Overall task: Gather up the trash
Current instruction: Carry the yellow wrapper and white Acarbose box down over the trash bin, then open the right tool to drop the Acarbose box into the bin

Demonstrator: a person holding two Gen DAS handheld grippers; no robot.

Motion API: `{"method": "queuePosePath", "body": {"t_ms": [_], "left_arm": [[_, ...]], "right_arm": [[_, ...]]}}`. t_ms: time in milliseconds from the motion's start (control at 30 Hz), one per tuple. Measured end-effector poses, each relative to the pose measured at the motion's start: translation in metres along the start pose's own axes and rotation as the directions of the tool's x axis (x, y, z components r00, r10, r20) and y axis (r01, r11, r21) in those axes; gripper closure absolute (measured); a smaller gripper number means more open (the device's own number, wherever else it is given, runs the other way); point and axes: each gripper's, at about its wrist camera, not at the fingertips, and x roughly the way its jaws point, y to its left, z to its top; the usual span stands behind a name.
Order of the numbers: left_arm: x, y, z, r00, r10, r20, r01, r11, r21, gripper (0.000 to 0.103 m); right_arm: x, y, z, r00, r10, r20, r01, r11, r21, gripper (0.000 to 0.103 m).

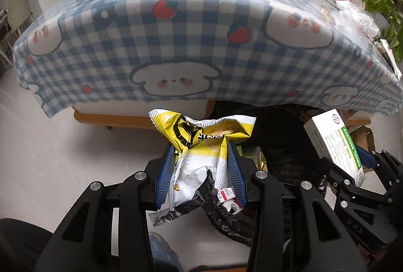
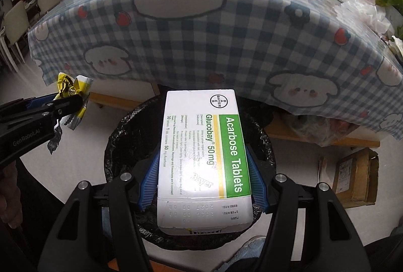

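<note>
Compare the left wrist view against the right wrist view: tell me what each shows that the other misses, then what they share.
Left wrist only: the full front of the crumpled yellow snack wrapper clamped in the left gripper, with black bag plastic caught below it.

Right wrist only: the whole round mouth of the black-lined trash bin under the tablet box, which the right gripper holds, and the cardboard box on the floor.

Both: the wrapper, the tablet box, the checked tablecloth.
</note>
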Motion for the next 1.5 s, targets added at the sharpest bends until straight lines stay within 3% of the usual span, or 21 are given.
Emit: {"method": "queuePosePath", "body": {"t_ms": [267, 533, 733, 967, 1500], "left_arm": [[0.024, 0.008, -0.004, 0.999, 0.026, -0.04, -0.027, 0.999, -0.028, 0.062], [0.036, 0.003, -0.005, 0.998, 0.031, -0.059, -0.032, 0.999, -0.027, 0.062], [0.036, -0.01, -0.002, 0.998, 0.016, -0.057, -0.016, 1.0, -0.009, 0.062], [0.038, -0.04, 0.0, 0.998, -0.015, -0.053, 0.016, 1.0, 0.011, 0.062], [0.054, -0.121, 0.002, 0.995, -0.077, -0.07, 0.084, 0.992, 0.098, 0.06]], "right_arm": [[0.031, -0.002, 0.001, 0.999, 0.01, -0.054, -0.009, 1.0, 0.02, 0.044], [0.037, 0.004, 0.008, 0.998, 0.028, -0.047, -0.027, 1.0, 0.012, 0.043], [0.033, -0.004, 0.011, 0.999, 0.023, -0.031, -0.022, 0.999, 0.033, 0.025], [0.023, -0.041, 0.012, 1.0, -0.007, -0.006, 0.008, 0.994, 0.112, 0.01], [0.007, -0.129, -0.006, 0.995, -0.103, 0.002, 0.099, 0.967, 0.234, 0.008]]}}
